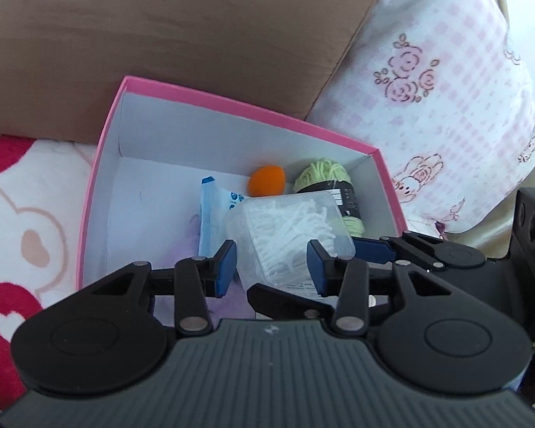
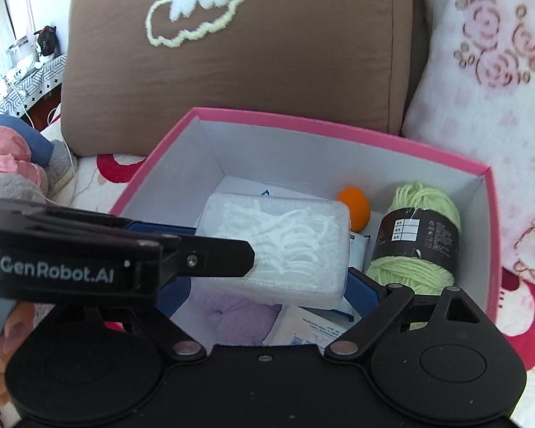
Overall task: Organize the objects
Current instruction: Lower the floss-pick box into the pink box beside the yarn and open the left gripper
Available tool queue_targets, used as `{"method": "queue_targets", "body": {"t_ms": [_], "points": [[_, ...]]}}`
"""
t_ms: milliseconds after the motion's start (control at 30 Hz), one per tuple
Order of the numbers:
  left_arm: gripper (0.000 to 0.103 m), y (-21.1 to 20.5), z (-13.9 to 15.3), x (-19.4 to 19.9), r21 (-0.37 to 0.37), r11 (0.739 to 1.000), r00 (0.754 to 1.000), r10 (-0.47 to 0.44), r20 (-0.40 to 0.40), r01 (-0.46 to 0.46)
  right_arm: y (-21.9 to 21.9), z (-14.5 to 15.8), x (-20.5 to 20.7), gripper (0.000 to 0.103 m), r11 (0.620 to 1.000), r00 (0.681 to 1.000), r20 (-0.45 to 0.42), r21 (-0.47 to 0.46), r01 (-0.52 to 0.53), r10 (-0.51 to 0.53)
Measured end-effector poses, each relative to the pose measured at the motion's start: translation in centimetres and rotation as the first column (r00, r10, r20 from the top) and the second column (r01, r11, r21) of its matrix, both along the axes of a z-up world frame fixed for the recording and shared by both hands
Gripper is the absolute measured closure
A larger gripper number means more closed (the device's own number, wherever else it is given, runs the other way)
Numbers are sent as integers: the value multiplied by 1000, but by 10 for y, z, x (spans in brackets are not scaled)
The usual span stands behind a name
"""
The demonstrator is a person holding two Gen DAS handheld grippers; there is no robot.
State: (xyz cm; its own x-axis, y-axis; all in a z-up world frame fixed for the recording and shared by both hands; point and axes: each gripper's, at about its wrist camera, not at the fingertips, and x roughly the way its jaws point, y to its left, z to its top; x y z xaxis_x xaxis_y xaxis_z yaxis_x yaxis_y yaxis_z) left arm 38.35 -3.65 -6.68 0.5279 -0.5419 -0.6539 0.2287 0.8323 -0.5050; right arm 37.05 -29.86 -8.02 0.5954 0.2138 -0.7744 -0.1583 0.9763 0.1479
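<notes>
The pink box [image 2: 339,128] (white inside) contains green yarn [image 2: 421,235], an orange ball [image 2: 356,210], a blue packet [image 1: 214,217] and purple cloth [image 2: 232,317]. Left gripper [image 1: 271,267] and right gripper [image 2: 267,285] both clamp the clear floss-pick case [image 2: 278,246] above it.

You had a clear plastic case of white floss picks [image 2: 278,246] tilted above the open pink box [image 1: 232,105], its lid facing up and the picks jumbled inside. The box, white within, lay on the patterned bedding. In its far right corner your pale green yarn skein [image 2: 419,242] lay on its side, wrapped by a dark label band. Just beside it sat a small orange ball [image 1: 267,182]. A blue-and-white packet [image 1: 214,214] lay flat on the floor, and a soft lilac piece [image 2: 232,317] lay nearer you.
</notes>
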Motion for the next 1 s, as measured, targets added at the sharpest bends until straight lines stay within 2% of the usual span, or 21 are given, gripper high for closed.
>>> {"method": "queue_targets", "body": {"t_ms": [267, 633, 833, 1000], "points": [[63, -9, -16, 5, 33, 999, 999, -10, -44, 12, 2, -18, 9, 9, 999, 998, -54, -29, -45, 43], [65, -11, -29, 9, 7, 1000, 999, -1, -53, 2, 1, -31, 18, 9, 993, 990, -118, -73, -89, 80], [68, -8, -32, 10, -7, 1000, 999, 8, -47, -8, -6, -25, 10, 9, 995, 996, -82, -85, -47, 40], [74, -9, -41, 12, -41, 999, 998, -1, -65, -2, -10, -26, 7, 20, 996, 997, -64, -80, -40, 35]]}}
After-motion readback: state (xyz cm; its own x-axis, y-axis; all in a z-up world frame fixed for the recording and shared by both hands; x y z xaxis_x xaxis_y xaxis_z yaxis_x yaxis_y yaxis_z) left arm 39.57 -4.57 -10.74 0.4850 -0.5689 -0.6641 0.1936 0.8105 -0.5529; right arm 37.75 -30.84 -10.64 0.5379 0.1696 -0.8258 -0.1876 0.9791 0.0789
